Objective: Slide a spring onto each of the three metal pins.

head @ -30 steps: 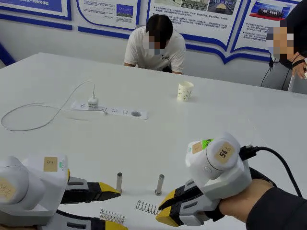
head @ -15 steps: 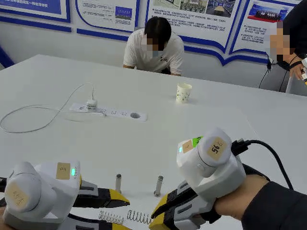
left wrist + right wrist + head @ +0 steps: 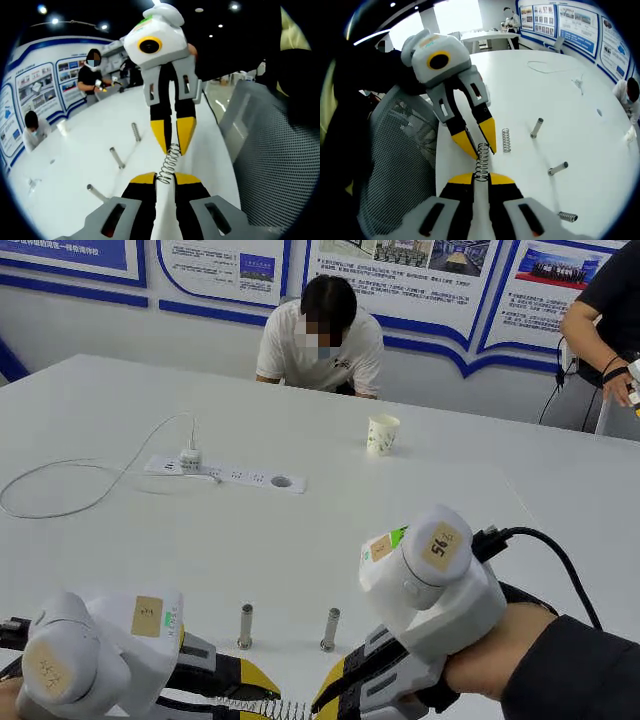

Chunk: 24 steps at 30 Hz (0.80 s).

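Tabletop (image 3: 300,530) white: pins (image 3: 330,628), spring (image 3: 272,707), power strip (image 3: 240,475), cup (image 3: 382,434); posters (image 3: 410,270) behind.

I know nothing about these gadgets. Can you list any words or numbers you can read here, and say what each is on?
"56" (or "95" the other way up): round sticker on the right gripper.
Tan sticker on the left gripper: faint mark, too blurred to read.
Wall posters: print too small to read.
Paper cup: printed pattern, no legible words.
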{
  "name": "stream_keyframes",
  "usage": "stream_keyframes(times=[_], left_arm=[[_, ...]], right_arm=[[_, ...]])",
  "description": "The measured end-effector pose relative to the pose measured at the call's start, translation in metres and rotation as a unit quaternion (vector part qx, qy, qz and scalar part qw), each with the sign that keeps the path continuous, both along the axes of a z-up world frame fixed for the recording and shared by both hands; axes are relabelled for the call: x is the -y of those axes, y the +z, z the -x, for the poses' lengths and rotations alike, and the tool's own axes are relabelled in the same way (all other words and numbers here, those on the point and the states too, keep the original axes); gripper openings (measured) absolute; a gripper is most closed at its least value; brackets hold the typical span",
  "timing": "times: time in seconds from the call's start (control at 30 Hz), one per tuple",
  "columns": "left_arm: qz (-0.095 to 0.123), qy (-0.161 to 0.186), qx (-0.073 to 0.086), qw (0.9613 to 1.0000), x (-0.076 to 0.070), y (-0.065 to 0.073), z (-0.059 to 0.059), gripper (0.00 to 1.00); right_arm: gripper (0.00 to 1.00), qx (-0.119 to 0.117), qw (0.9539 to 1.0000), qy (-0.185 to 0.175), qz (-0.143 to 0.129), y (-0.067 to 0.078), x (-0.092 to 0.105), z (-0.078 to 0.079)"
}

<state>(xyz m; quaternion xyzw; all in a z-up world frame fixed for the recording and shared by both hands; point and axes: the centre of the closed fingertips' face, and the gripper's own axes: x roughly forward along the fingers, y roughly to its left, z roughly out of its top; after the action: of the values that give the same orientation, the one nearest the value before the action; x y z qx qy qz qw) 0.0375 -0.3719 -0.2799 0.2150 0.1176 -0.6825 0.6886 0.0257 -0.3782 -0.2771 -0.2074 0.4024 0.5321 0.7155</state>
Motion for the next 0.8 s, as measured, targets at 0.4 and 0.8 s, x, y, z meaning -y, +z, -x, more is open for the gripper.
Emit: stream_keyframes(times=[0.4,0.8], left_arm=[[0.011,0.022,-0.011,0.9996,-0.001,0.004,-0.006,0.11],[0.033,0.033,-0.029,0.9985,0.001,0.012,-0.006,0.11]], right_arm=[[0.11,0.051,0.9975,-0.01,-0.047,0.032,-0.014,-0.011],[0.11,0.093,0.9918,-0.012,-0.086,0.05,-0.033,-0.019]])
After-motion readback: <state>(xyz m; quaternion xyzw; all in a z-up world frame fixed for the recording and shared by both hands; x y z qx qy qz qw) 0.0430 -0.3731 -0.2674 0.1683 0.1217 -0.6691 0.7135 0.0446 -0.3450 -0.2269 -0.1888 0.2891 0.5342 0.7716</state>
